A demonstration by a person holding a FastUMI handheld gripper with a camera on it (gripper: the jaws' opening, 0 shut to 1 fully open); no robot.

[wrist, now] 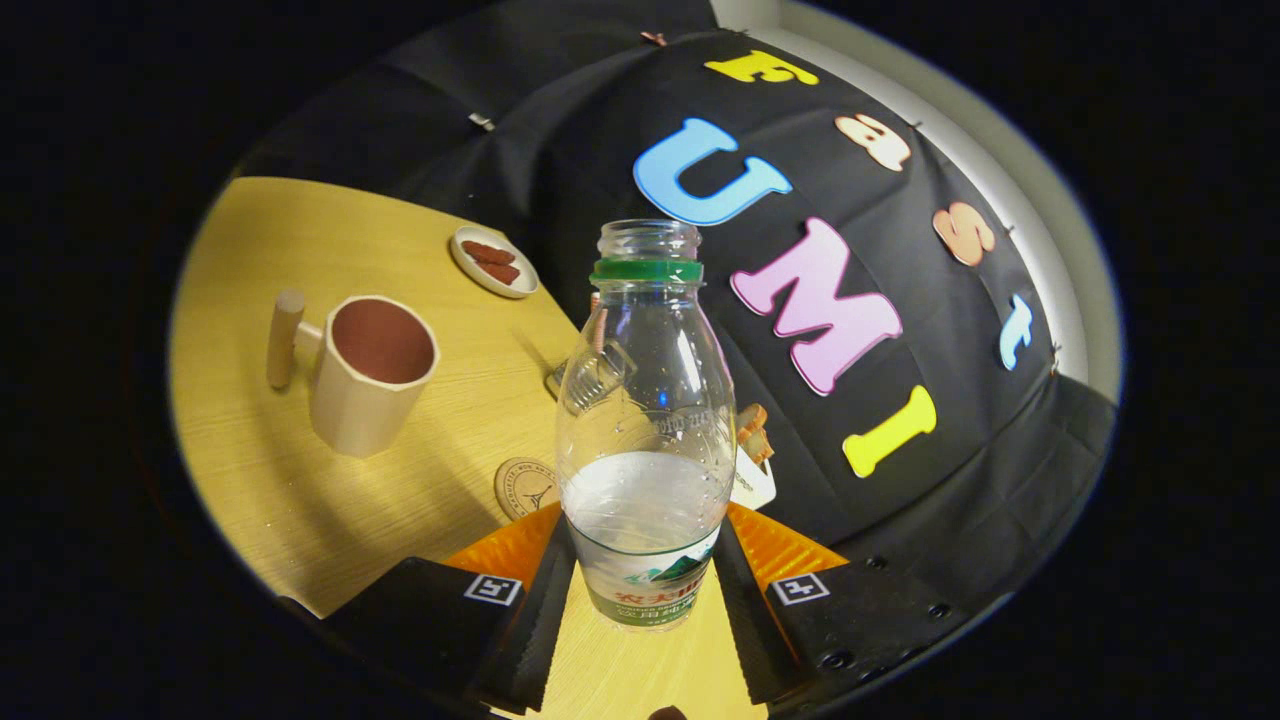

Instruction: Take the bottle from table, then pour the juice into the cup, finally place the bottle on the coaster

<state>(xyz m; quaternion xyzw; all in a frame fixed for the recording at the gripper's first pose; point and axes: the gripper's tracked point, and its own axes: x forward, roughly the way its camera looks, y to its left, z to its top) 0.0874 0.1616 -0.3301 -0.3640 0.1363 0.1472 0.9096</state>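
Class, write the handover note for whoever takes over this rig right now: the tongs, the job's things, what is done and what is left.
Tongs: closed on the lower part of the clear bottle, one finger on each side; the whole view is tilted.
Bottle: uncapped, green neck ring, partly filled with pale liquid.
Cup: beige with a side handle, on the wooden table beyond the fingers; no liquid visible inside.
Coaster: round, flat on the table just ahead of the fingers, partly behind the bottle.
Done: bottle gripped.
Left: pour into the cup, then set the bottle on the coaster.

Unreadable print on bottle point(645, 430) label.
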